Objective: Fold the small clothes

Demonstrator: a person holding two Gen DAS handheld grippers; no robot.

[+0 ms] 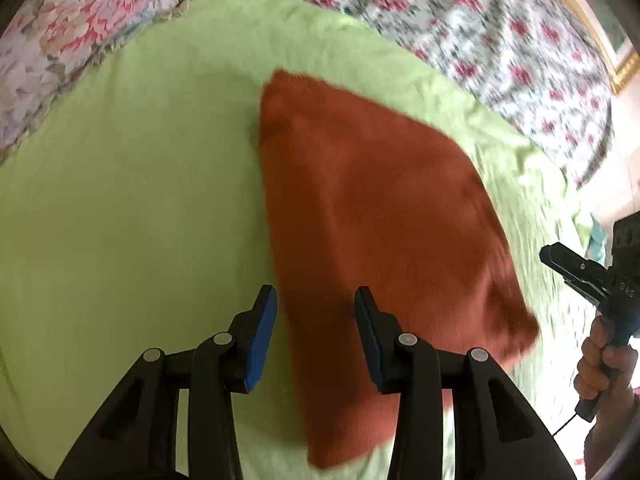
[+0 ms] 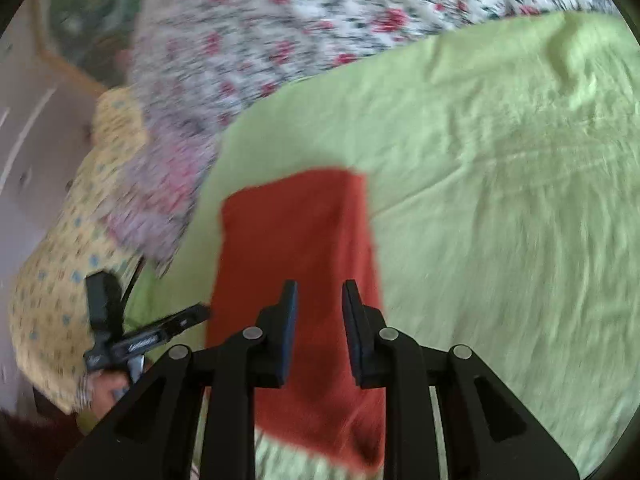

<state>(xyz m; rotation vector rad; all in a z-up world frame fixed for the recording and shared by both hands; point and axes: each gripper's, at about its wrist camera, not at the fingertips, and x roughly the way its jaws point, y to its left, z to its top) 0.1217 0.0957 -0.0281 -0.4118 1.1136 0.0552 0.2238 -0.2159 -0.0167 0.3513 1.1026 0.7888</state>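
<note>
A rust-orange knitted garment (image 1: 380, 208) lies folded into a flat oblong on a light green sheet (image 1: 140, 200). My left gripper (image 1: 316, 312) hovers over its near left edge, open, with nothing between the blue pads. In the right wrist view the same garment (image 2: 296, 232) runs away from me as a narrow strip. My right gripper (image 2: 320, 292) hangs above its near end, jaws a little apart and empty. Each gripper also shows in the other's view: the right gripper (image 1: 554, 258) at the far right, the left gripper (image 2: 198, 314) at the lower left.
The green sheet (image 2: 500, 200) covers a bed with a floral bedspread (image 1: 480, 20) beyond it. A person's hand (image 1: 600, 356) grips the right handle. A yellow patterned sleeve (image 2: 60, 280) shows at the left. A gilt picture frame (image 1: 616, 52) is at the upper right.
</note>
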